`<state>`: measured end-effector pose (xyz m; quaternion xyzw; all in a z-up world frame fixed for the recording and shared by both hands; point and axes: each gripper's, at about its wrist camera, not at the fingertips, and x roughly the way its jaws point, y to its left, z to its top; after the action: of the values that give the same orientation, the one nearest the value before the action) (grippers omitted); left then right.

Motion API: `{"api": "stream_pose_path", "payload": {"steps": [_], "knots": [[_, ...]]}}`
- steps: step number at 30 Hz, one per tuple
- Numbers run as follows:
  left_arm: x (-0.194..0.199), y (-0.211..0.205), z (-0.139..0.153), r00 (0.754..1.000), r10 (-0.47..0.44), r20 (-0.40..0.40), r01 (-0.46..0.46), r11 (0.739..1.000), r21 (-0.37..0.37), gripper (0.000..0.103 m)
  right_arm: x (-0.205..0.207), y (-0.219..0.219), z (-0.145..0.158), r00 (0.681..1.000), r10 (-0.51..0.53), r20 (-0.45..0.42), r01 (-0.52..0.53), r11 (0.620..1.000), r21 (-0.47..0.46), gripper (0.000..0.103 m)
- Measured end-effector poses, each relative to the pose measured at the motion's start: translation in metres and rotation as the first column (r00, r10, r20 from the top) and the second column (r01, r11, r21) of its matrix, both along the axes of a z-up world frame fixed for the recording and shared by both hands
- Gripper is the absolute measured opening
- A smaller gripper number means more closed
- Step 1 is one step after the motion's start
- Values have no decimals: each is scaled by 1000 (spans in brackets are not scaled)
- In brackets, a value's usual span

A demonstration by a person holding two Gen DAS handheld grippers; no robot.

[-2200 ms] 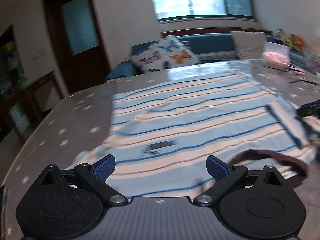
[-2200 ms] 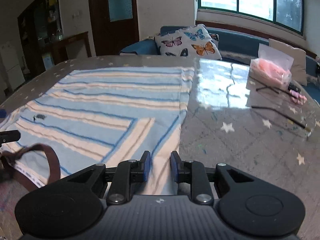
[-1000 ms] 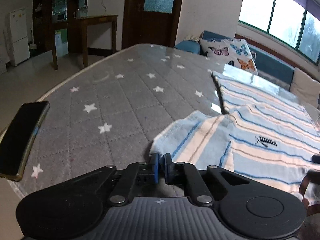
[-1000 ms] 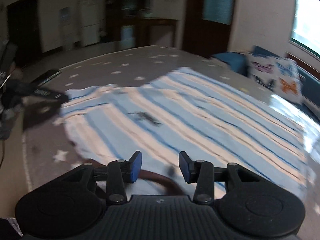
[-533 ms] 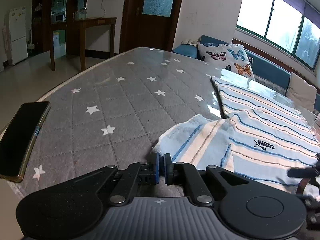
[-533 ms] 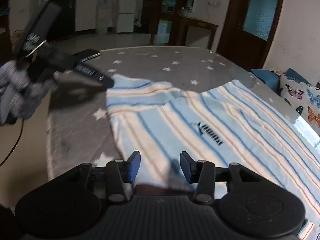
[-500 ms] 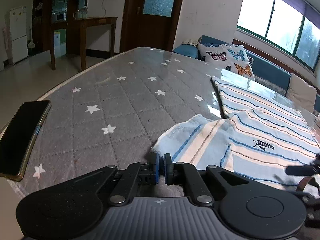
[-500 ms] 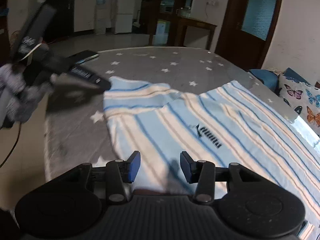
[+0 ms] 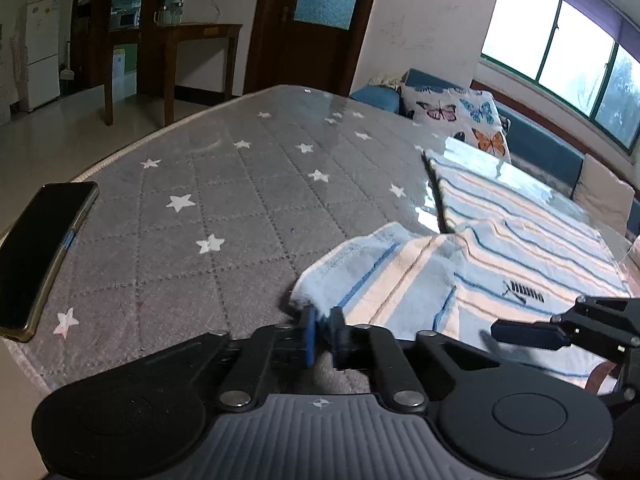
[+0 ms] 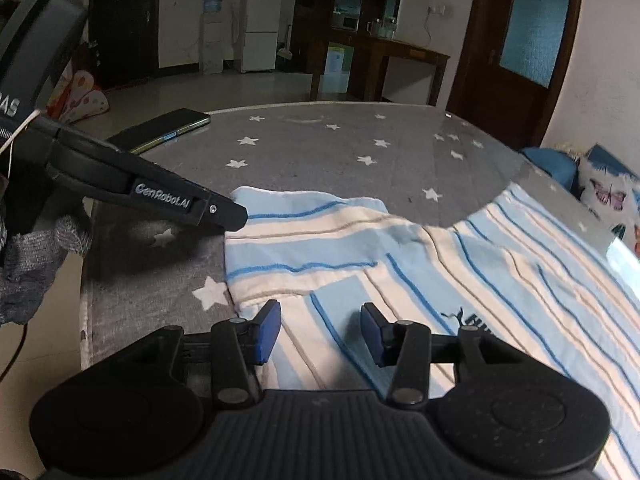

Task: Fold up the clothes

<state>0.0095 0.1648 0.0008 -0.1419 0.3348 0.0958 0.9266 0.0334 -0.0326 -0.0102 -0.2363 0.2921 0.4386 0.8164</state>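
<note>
A light-blue and cream striped shirt (image 9: 520, 248) lies spread on the grey star-patterned table (image 9: 224, 200). Its left sleeve (image 9: 360, 276) sticks out toward me. My left gripper (image 9: 323, 330) is shut on the sleeve's cuff corner near the table's front edge. In the right wrist view the shirt (image 10: 460, 264) fills the right half. My right gripper (image 10: 320, 330) is open, low over the shirt's chest near the sleeve seam. The left gripper also shows there (image 10: 236, 216), at the sleeve's end.
A black phone (image 9: 36, 248) lies at the table's left edge; it also shows in the right wrist view (image 10: 160, 130). A sofa with butterfly cushions (image 9: 460, 116) stands behind the table. A wooden side table (image 10: 380, 64) and a fridge stand across the room.
My left gripper stays shut on the sleeve cuff. My right gripper has come lower and closer over the shirt's chest, still open; it now shows at the right of the left wrist view.
</note>
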Motion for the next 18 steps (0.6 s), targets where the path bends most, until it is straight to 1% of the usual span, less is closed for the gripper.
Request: {"api": "stream_pose_path", "payload": {"steps": [2, 5, 7, 10, 12, 14, 18], "knots": [[-3, 0, 7, 999, 1, 34, -1, 1000, -13, 3, 0, 0, 0, 1000, -1, -6, 1, 1000, 4, 44], [-10, -6, 22, 995, -27, 99, 29, 999, -18, 2, 3, -8, 5, 999, -20, -29, 21, 999, 25, 44], [-13, -15, 32, 987, -65, 144, 68, 998, -17, 2, 5, -18, 10, 998, -45, -42, 47, 998, 43, 44], [-17, -34, 44, 970, -144, 197, 146, 989, 2, 2, 9, -39, 20, 995, -95, -34, 97, 993, 61, 45], [-18, -48, 51, 950, -215, 228, 217, 976, 19, 2, 12, -54, 25, 991, -131, -23, 133, 989, 69, 45], [-18, -64, 55, 923, -300, 243, 296, 954, 52, 2, 15, -69, 30, 985, -170, -13, 171, 982, 75, 45], [-14, -96, 53, 875, -430, 224, 417, 903, 104, 2, 20, -99, 38, 969, -248, 3, 247, 965, 86, 45]]}}
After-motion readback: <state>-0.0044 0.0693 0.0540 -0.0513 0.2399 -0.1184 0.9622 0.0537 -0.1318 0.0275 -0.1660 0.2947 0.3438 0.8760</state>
